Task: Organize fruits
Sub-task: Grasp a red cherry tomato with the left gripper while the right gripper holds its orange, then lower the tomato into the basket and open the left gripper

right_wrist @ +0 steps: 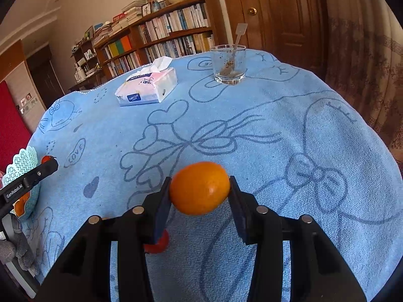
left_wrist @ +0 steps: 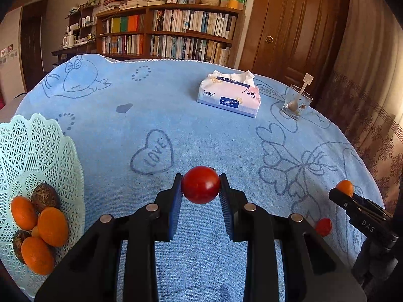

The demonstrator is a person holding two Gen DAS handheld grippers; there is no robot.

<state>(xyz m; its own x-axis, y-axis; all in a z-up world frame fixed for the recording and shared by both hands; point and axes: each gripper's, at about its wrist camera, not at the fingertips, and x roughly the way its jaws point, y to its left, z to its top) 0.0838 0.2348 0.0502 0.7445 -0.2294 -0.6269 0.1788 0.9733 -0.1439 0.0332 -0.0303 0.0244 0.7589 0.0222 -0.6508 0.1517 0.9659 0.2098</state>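
While both fruits hang clear of the cloth, the hazards are these:

Left grip: the left gripper (left_wrist: 200,188) has its fingers (left_wrist: 176,196) closed part-way on a red tomato (left_wrist: 200,185), pads pressing its two sides at centre frame; the skin looks smooth and round, so I judge it could squirt out if the hold slackens, or bruise if it tightens.

Right grip: the right gripper (right_wrist: 200,191) pinches a small orange (right_wrist: 199,188) across its width, fingers about half open; the contact looks narrow, and a quick swing might roll the fruit free.

Basket: the pale green lattice basket (left_wrist: 45,146), lower left of the left view, already holds oranges and dark brown fruits piled against its near side; a dropped fruit could bounce out over the sloping rim.

Crowding: both grippers heading for the one basket could collide.

Loose fruit: a second small tomato (right_wrist: 157,245) lies on the cloth below the right gripper, and could be knocked.

Worktop: covered by a blue towelling cloth (left_wrist: 201,130) with line drawings and a "LOVE" heart; a tissue pack (left_wrist: 229,97) and a glass with a spoon (left_wrist: 297,103) stand towards the upper right.

Room: bookshelves (left_wrist: 171,32) and a brown wooden door (left_wrist: 294,25) behind.
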